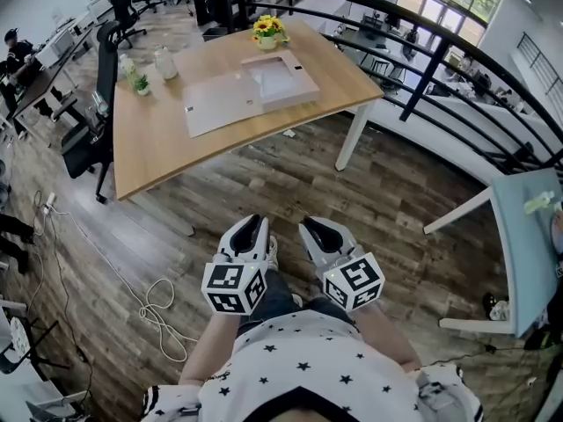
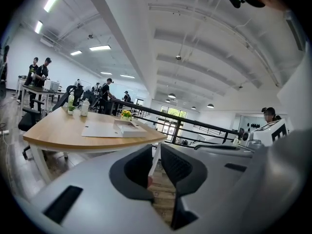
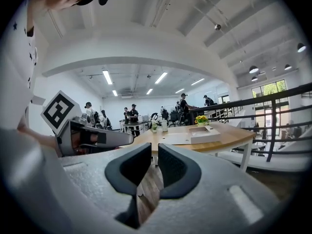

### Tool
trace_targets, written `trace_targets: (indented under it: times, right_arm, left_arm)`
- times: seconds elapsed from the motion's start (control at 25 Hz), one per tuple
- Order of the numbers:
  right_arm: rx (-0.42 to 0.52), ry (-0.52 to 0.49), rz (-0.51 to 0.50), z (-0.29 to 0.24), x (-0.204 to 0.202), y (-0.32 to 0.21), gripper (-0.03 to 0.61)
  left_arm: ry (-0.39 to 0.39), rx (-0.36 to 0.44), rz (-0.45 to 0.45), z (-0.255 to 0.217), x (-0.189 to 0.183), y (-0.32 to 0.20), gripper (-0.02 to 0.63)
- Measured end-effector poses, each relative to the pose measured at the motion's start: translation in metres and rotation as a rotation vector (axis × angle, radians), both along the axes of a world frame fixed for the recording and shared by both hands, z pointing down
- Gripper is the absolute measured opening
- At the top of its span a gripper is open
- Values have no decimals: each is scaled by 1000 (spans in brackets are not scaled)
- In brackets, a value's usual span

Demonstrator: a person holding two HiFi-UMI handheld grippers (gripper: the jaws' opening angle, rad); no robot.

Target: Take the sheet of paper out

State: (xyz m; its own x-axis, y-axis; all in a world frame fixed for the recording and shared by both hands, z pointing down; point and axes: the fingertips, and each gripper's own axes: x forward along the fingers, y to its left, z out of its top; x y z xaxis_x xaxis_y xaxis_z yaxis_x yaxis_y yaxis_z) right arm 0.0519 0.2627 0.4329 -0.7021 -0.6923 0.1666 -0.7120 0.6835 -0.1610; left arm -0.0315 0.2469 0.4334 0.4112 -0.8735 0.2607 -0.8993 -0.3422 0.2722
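Note:
A flat white box (image 1: 281,79) lies open on the wooden table (image 1: 158,148), with its lid (image 1: 220,104) folded out to the left. A pale sheet seems to lie inside it, too small to tell. The box also shows in the left gripper view (image 2: 127,127) and the right gripper view (image 3: 204,132). Both grippers hang side by side over the floor, well short of the table. My left gripper (image 1: 255,222) (image 2: 157,152) stands open, jaws empty. A narrow gap shows between the jaws of my right gripper (image 1: 315,225) (image 3: 154,152), with nothing in it.
Yellow flowers (image 1: 268,32), two bottles (image 1: 165,62) and a small plant (image 1: 141,83) stand on the table. An office chair (image 1: 92,104) sits at its left. A white cable (image 1: 158,310) lies on the floor. A black railing (image 1: 440,51) runs behind; another table (image 1: 528,236) stands right.

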Motion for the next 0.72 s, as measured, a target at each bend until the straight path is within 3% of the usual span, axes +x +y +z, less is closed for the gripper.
trace_targets:
  times: [0.32,0.72]
  right_arm:
    - [-12,-20,4,3,2,-42,77]
    - [-30,-2,39,11,0,-132,153]
  left_arm:
    - [-8,-6,9,5,0,-43,87]
    - [-7,-23,1,12,-13,-135,110]
